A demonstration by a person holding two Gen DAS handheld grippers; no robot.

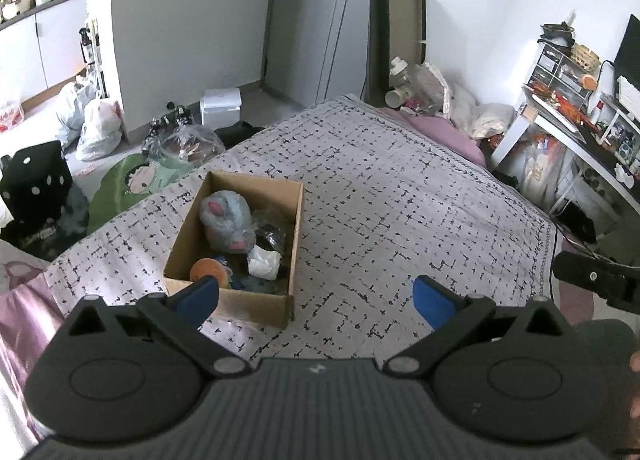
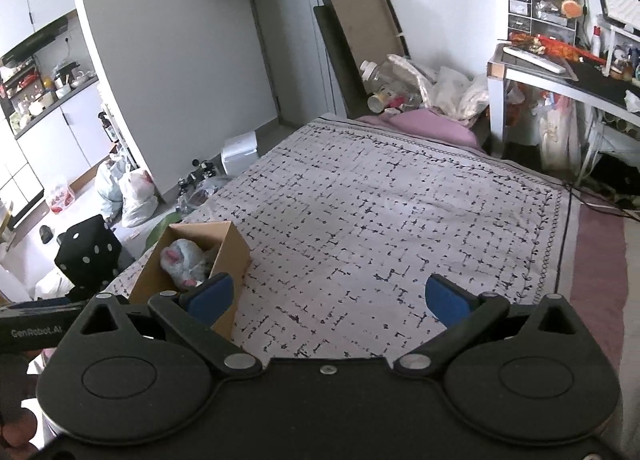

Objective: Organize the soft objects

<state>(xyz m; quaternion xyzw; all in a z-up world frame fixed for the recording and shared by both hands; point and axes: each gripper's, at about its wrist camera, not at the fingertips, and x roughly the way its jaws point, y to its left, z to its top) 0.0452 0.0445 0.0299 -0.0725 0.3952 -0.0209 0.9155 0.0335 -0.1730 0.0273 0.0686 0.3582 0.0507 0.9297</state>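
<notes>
The grey plush toy (image 1: 228, 221) looks light and squashy, so it should give under the pads rather than slip; the best hold is probably across its rounded body, pinching a good fold of fur and not a pink ear or foot, which could stretch or pull free. The white crumpled cloth (image 1: 264, 263) beside it seems lighter still and would bunch up under any pinch, while the orange round thing (image 1: 207, 271) is partly hidden and its softness cannot be judged. All of these lie inside the cardboard box (image 1: 297, 219), which sits on the patterned blanket (image 1: 400, 199) just ahead of the left tongs (image 1: 316, 300) and a little to their left, its near wall passing behind the left blue pad. From the right tongs (image 2: 330, 298) the box (image 2: 236, 256) lies well off to the left, and only the plush toy (image 2: 184, 262) shows over its rim. Both pairs of tongs are spread wide with nothing between the pads. Ahead of the right tongs the blanket (image 2: 380, 219) holds no loose soft things, so the sorting looks largely done.
</notes>
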